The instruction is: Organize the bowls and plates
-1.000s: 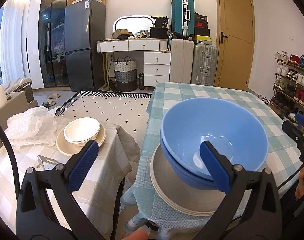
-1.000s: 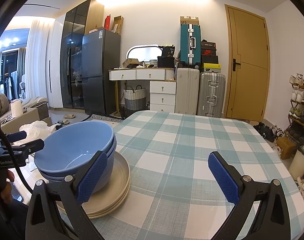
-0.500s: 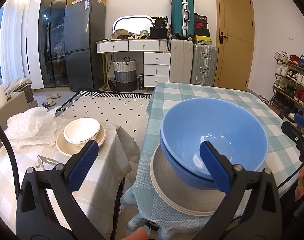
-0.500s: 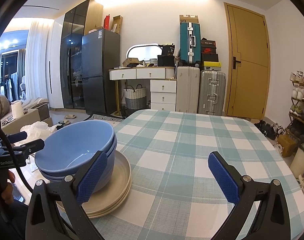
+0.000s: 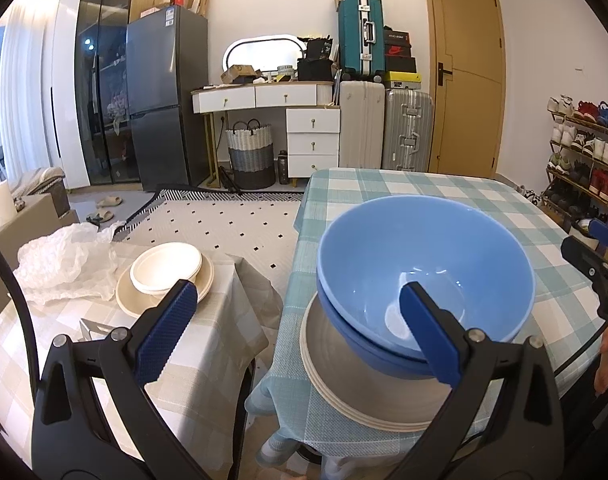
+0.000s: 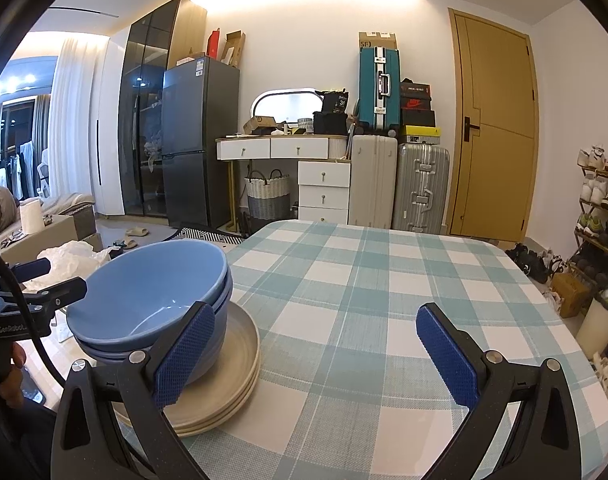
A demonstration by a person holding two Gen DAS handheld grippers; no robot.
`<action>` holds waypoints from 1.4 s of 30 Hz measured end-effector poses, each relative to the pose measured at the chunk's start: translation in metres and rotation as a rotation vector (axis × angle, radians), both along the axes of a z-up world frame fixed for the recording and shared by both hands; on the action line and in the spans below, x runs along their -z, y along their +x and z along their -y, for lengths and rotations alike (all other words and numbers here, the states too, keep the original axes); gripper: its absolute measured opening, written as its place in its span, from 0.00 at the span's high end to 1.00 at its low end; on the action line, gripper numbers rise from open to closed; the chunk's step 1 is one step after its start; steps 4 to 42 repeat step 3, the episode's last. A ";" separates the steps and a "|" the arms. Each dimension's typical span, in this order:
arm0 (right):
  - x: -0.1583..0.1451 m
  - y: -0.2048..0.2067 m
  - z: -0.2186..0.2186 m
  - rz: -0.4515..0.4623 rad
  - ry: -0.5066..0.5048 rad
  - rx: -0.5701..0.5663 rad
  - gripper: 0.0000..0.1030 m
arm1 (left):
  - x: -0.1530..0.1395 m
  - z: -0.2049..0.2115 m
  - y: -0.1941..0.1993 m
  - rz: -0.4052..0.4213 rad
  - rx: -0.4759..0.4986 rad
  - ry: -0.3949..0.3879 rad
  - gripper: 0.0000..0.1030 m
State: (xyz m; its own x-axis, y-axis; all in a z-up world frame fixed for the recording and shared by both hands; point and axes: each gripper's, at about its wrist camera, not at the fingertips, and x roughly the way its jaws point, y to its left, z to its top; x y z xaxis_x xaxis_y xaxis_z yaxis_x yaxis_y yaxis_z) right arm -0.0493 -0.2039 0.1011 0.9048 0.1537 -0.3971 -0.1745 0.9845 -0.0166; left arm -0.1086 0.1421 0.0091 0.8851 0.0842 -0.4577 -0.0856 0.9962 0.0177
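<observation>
Two nested blue bowls (image 5: 424,256) sit on a stack of beige plates (image 5: 336,364) at the near left corner of the teal checked table (image 5: 464,196). The same blue bowls (image 6: 144,300) and beige plates (image 6: 240,364) show in the right wrist view. My left gripper (image 5: 296,320) is open and empty, held in front of the stack, its right finger over the bowl's near rim. My right gripper (image 6: 316,344) is open and empty above the teal checked table (image 6: 364,300), to the right of the stack. A white bowl (image 5: 166,266) rests on a cream plate (image 5: 128,300) on the lower side table.
The side table with a beige checked cloth (image 5: 104,360) stands left of the main table, with a gap between them. Crumpled clear plastic (image 5: 64,264) lies on it. A shoe rack (image 5: 584,160), suitcases (image 5: 384,128) and a fridge (image 5: 164,96) line the room behind.
</observation>
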 end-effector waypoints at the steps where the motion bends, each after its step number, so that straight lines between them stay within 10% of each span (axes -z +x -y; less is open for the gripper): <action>1: 0.000 0.000 0.000 -0.001 0.002 0.001 0.00 | 0.000 0.001 -0.001 0.003 0.003 0.006 0.02; 42: -0.001 -0.001 0.000 0.000 0.003 0.001 0.00 | -0.001 0.003 -0.001 0.004 0.012 0.012 0.02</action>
